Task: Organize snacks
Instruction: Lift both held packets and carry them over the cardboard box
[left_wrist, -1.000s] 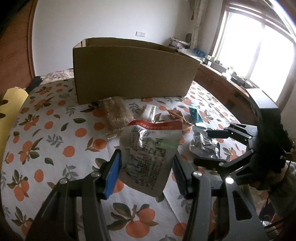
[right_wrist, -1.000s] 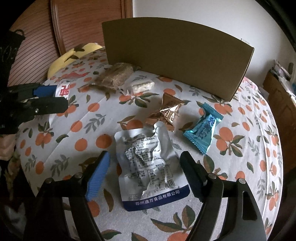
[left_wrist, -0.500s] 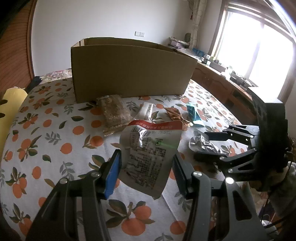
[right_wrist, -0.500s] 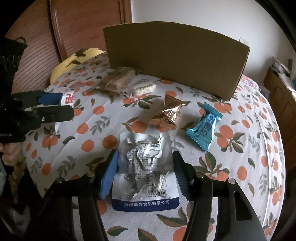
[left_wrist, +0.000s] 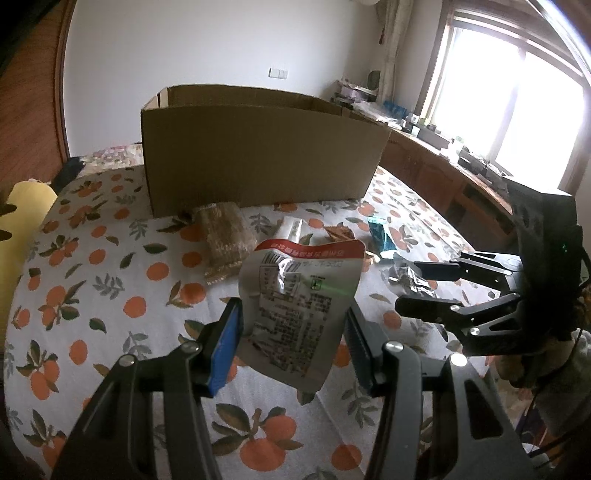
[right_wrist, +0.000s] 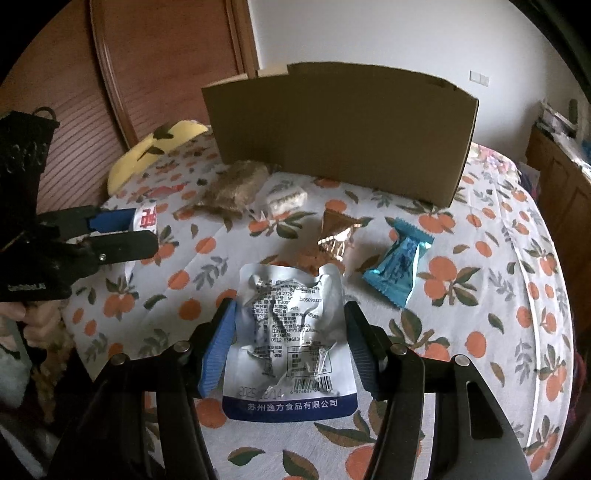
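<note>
My left gripper (left_wrist: 293, 314) is shut on a silver pouch with a red top band (left_wrist: 299, 302), held upright above the orange-print tablecloth (left_wrist: 110, 280). My right gripper (right_wrist: 290, 314) is shut on a crinkled silver pouch with a blue bottom band (right_wrist: 291, 332), just over the cloth. An open cardboard box (left_wrist: 258, 158) stands at the back of the table. In the right wrist view the left gripper (right_wrist: 144, 230) sits at the left with its red-banded pouch (right_wrist: 147, 218). The right gripper (left_wrist: 424, 291) shows at the right of the left wrist view.
Loose snacks lie before the box (right_wrist: 340, 129): a brown bar pack (right_wrist: 236, 186), a small white sweet (right_wrist: 286, 195), a gold wrapper (right_wrist: 336, 236) and a teal wrapper (right_wrist: 400, 262). A yellow cushion (right_wrist: 159, 147) lies beyond the table's left edge. A wooden counter (left_wrist: 443, 173) runs under the window.
The right gripper's jaws closed onto the blue-banded pouch, which lay flat between them, and raised it slightly. The left gripper kept its red-banded pouch and stayed put.
</note>
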